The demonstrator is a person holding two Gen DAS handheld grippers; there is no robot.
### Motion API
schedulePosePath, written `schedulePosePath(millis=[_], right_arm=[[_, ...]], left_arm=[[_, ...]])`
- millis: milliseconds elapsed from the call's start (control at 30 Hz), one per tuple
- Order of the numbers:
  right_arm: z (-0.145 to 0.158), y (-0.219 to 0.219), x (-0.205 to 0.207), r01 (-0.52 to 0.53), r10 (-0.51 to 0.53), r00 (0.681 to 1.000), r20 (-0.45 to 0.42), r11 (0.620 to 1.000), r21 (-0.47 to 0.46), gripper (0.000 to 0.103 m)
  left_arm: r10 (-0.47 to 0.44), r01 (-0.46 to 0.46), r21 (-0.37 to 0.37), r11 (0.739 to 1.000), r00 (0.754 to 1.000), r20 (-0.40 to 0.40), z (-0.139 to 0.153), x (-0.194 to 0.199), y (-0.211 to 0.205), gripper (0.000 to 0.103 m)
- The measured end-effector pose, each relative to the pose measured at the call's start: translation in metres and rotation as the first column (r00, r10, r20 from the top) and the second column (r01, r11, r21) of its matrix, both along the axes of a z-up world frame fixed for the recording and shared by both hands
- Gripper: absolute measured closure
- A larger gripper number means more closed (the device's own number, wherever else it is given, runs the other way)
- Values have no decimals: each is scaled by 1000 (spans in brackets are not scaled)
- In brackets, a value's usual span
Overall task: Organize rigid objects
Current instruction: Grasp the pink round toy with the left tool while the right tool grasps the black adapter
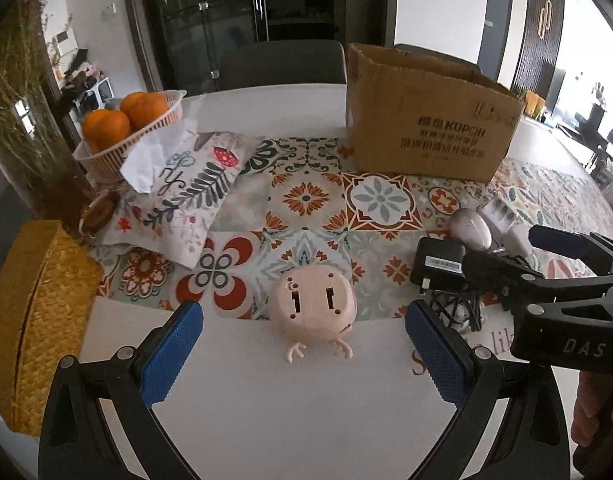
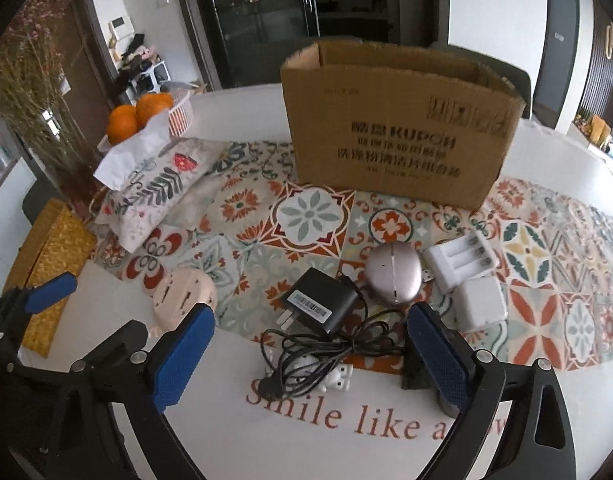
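Observation:
A pink toy head (image 1: 311, 308) lies at the patterned mat's near edge, just ahead of my left gripper (image 1: 306, 346), which is open and empty. My right gripper (image 2: 312, 354) is open too, its blue pads on either side of a black charger (image 2: 320, 300) and its tangled cable (image 2: 326, 346), touching neither. A small white figure (image 2: 332, 378) lies under the cable. Behind sit a silver round device (image 2: 392, 278), a white battery charger (image 2: 460, 258) and a white cube adapter (image 2: 482, 304). An open cardboard box (image 2: 394, 136) stands at the back.
At the left are a floral tissue pouch (image 1: 178, 196), a basket of oranges (image 1: 126, 128), a woven yellow box (image 1: 30, 312) and dried flowers (image 1: 22, 100). The left gripper (image 2: 86, 316) is close beside the right one. Chairs stand behind the white table (image 1: 286, 400).

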State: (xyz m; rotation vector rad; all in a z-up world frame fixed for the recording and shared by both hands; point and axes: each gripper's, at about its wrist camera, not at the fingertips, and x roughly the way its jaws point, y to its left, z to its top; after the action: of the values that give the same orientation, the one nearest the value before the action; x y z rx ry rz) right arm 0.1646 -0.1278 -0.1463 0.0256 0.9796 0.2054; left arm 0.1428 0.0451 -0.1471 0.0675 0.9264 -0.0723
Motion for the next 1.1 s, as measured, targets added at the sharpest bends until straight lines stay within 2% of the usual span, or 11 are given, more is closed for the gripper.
schedulePosePath(millis=[267,533,900,1100], right_arm=[[-25,1,25,-7,10,997,-83,999,39,14],[-40,3,36,-6,9,993,-118,1000,27,15],[-63,6,49,-7,13,982,-190,999,31,18],[-73,8,57,-4,8,979,-206,1000,20,18]], left_arm=[[-23,23,-4,1000,1000,-21,-16,21,0,0],[-41,41,-12,999,998,-44,-34,31,-1,3],[-72,65,-65,996,992,-109,-59,46,1,7],[-72,65,-57,996,990,-120,-67,52,1,10]])
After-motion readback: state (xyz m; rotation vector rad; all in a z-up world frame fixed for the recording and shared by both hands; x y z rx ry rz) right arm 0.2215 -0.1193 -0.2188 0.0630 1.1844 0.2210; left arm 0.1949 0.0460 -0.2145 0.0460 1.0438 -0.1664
